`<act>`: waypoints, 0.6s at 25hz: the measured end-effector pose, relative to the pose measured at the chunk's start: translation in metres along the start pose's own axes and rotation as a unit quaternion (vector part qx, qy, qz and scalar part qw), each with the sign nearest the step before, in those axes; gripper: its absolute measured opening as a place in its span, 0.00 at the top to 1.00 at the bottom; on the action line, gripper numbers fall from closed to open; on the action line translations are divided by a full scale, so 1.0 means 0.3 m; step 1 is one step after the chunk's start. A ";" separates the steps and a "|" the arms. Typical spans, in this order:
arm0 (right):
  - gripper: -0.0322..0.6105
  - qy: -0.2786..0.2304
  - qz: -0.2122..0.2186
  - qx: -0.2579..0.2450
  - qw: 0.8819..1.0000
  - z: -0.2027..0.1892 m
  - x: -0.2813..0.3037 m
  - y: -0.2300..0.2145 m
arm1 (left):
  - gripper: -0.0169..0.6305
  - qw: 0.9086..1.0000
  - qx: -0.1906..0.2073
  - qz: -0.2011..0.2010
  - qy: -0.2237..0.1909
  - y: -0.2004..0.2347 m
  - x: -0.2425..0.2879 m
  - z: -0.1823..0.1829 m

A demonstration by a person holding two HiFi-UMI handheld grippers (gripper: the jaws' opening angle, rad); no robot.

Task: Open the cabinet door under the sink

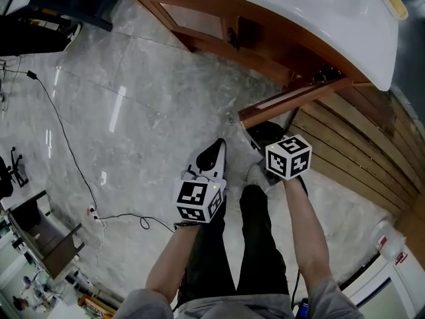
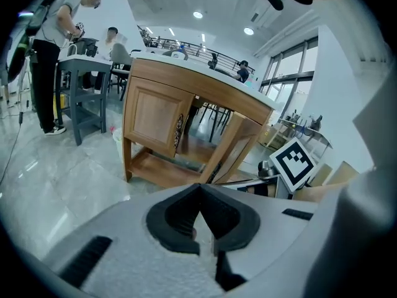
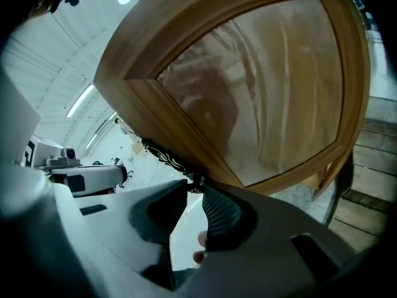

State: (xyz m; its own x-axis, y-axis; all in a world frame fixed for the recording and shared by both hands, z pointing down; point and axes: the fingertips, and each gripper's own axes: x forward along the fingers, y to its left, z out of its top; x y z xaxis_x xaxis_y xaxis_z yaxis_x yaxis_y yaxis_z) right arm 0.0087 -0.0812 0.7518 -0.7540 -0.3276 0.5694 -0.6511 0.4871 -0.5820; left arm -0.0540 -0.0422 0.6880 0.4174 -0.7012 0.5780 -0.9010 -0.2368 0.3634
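**Right gripper on the handle of the open cabinet door**

The right gripper (image 3: 195, 188) is clamping the lower end of the dark, ornate door handle (image 3: 164, 156). Its two jaws are standing almost together, with only the thin metal of the handle between their ribbed pads. The cabinet door (image 3: 267, 85), a wooden frame round a paler panel, is filling most of the right gripper view. It is hanging open, angled away from the front of the cabinet (image 2: 205, 90).

In the head view the door is showing edge-on. It is jutting out over the grey marble floor (image 1: 133, 111) from beneath the white sink counter (image 1: 299, 12), with the right gripper just beside its free edge.

The left gripper (image 2: 200, 188) is hovering apart from the cabinet and pointing toward it. Its jaws are pressing tip to tip and are carrying nothing.

In the left gripper view a second door (image 2: 152, 120) is sitting closed on the left half of the cabinet, while the right half is standing open. Through that opening the cabinet is showing a wooden bottom shelf (image 2: 162, 168). What is lying deeper inside cannot be made out from these views
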 end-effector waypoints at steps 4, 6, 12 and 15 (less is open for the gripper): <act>0.83 0.003 -0.001 -0.001 1.000 -0.055 -0.047 -0.001 | 0.96 1.000 -0.008 0.005 0.001 -0.029 -0.011 -0.044; 0.83 0.006 -0.005 0.000 1.000 -0.080 -0.068 -0.004 | 0.96 1.000 -0.011 0.004 0.004 -0.052 -0.014 -0.068; 0.82 0.010 -0.019 0.003 1.000 -0.147 -0.151 -0.022 | 0.96 1.000 -0.004 -0.007 0.013 -0.120 -0.022 -0.096; 0.82 0.008 -0.031 0.008 0.999 -0.175 -0.188 -0.032 | 0.96 1.000 -0.003 -0.014 0.017 -0.149 -0.021 -0.108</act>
State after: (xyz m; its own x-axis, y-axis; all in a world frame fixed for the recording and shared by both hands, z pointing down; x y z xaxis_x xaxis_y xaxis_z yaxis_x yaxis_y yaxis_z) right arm 0.0622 -0.0248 0.7557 -0.7111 -0.3435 0.6135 -0.6977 0.4529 -0.5551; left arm -0.0125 -0.0056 0.6918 0.4459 -0.6709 0.5925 -0.8884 -0.2509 0.3845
